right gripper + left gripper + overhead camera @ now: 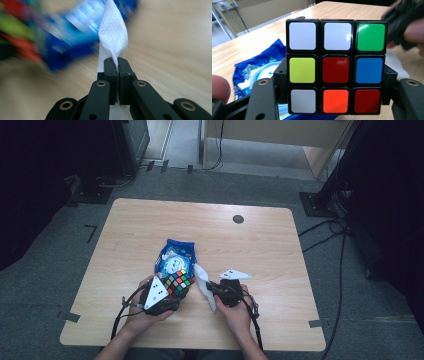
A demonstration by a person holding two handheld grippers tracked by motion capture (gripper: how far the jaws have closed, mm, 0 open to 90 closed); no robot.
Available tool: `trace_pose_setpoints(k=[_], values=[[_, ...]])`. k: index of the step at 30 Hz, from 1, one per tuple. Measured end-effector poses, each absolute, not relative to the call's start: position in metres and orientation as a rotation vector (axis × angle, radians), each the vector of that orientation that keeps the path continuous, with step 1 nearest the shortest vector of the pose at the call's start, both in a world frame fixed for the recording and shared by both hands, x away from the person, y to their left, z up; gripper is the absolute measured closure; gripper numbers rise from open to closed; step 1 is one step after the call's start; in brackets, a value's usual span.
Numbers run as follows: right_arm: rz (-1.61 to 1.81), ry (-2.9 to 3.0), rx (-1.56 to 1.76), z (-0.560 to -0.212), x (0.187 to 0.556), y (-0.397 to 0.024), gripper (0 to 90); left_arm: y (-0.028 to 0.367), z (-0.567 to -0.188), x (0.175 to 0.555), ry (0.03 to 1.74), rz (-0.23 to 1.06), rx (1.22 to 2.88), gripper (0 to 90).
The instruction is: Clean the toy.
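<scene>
The left gripper [167, 304] has its jaws spread partway and clamped on the two sides of the puzzle cube [335, 66], which sits squarely between them with a mixed-colour face turned to that gripper's camera. Just beyond the cube, under and ahead of the jaws, lies the blue wipe packet [176, 257]. To its right, the right gripper [212, 289] is pinched fully closed on a white wipe [113, 35], whose free end stands up past the fingertips.

The likely trouble is with the wipe: held only by a thin fold, it could slip out or tear if dragged hard across the cube. Pressing sideways on the cube may also twist it in the left jaws, or turn one of its layers. The loose packet could be dragged along.
</scene>
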State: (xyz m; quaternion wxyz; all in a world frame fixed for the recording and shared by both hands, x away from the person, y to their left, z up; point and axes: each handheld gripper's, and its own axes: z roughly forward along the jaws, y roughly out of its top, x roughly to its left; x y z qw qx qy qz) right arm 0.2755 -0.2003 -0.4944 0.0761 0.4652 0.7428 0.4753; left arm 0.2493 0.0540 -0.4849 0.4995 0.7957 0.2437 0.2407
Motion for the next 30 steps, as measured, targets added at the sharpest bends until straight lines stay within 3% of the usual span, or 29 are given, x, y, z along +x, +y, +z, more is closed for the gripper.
trace_pose_setpoints(k=[5,11,19,30], values=[[1.674,2.156,1.261,-0.460,0.260,-0.192,88.4,0.044,-0.488,0.242,0.518,0.556,1.952,33.6],[1.797,2.178,1.331,-0.460,0.259,-0.191,88.5,0.036,-0.491,0.237,0.457,0.544,1.991,33.6],[1.909,2.284,1.148,-0.442,0.245,-0.172,88.2,0.041,-0.490,0.241,0.497,0.530,1.972,33.6],[1.828,2.168,1.372,-0.460,0.257,-0.193,87.7,0.039,-0.488,0.237,0.457,0.511,1.971,33.7]])
